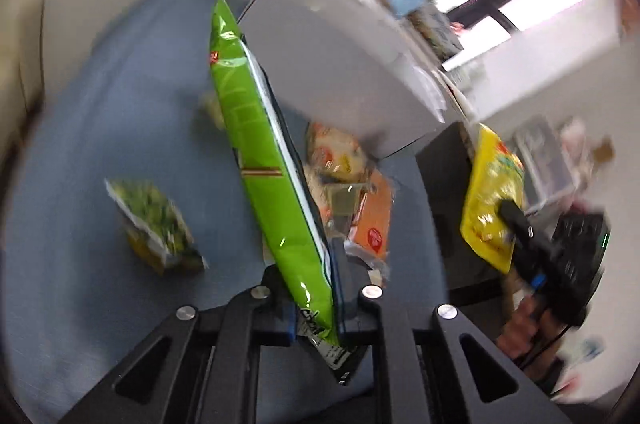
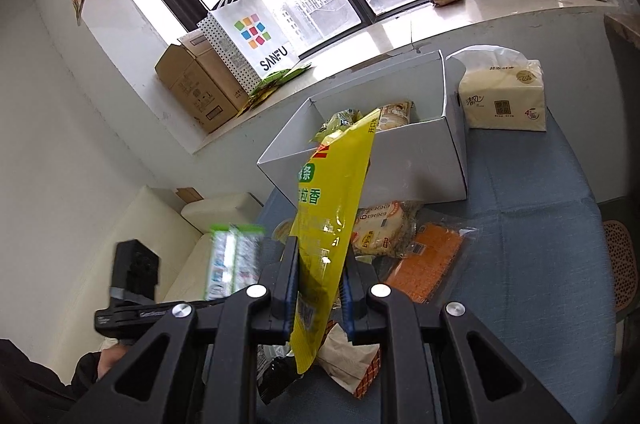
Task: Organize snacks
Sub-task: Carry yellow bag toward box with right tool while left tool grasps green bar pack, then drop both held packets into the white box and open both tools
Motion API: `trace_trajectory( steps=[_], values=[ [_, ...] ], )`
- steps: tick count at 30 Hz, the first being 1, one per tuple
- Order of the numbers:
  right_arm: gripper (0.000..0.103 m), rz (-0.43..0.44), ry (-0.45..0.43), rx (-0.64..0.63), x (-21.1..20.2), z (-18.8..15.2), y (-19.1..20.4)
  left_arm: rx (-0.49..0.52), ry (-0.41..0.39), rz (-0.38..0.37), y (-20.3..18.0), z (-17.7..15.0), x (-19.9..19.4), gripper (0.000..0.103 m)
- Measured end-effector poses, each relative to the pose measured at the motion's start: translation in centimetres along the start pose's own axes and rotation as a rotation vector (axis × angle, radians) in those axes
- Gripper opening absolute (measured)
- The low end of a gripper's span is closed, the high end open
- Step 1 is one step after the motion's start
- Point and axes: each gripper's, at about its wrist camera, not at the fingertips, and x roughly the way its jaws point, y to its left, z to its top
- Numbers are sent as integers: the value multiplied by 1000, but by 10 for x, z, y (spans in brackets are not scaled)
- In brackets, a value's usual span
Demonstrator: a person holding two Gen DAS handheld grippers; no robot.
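My left gripper (image 1: 310, 268) is shut on the lower end of a long green snack bag (image 1: 264, 160), which stands up tilted over the blue table. My right gripper (image 2: 320, 256) is shut on a yellow snack bag (image 2: 332, 192), held in front of the open white box (image 2: 400, 152); the left wrist view shows this yellow bag (image 1: 492, 192) too. Some snack packs (image 2: 394, 114) lie inside the box. On the cloth before the box lie an orange pack (image 2: 428, 264) and a pack of round crackers (image 2: 380, 232). A small green bag (image 1: 156, 224) lies apart on the table.
A tissue pack (image 2: 504, 96) stands right of the box on the blue cloth (image 2: 540, 224). Cardboard boxes (image 2: 196, 84) and a paper bag (image 2: 248, 36) sit on the window sill behind. A mesh chair back (image 2: 620, 264) is at the table's right edge.
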Motion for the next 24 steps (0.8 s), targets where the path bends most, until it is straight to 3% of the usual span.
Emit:
trace_trajectory(
  steps=[4,12,18,21,24],
  values=[
    [19,-22,-14,-29,0,3,6,262,-126,96,-47,5,-30,15],
    [19,-114,-63,-123,4,48,24,440,-230,89,-84,78,-40,15],
    [19,-250,-87,-193,23,111,32,514,-216,136,-100,160,-17,15],
    [19,-291,-62,-204,45,144,26,502,-144,158,-100,199,16,15],
    [19,-351,1,-232,74,167,19,510,-65,227,-92,224,51,15]
  ],
)
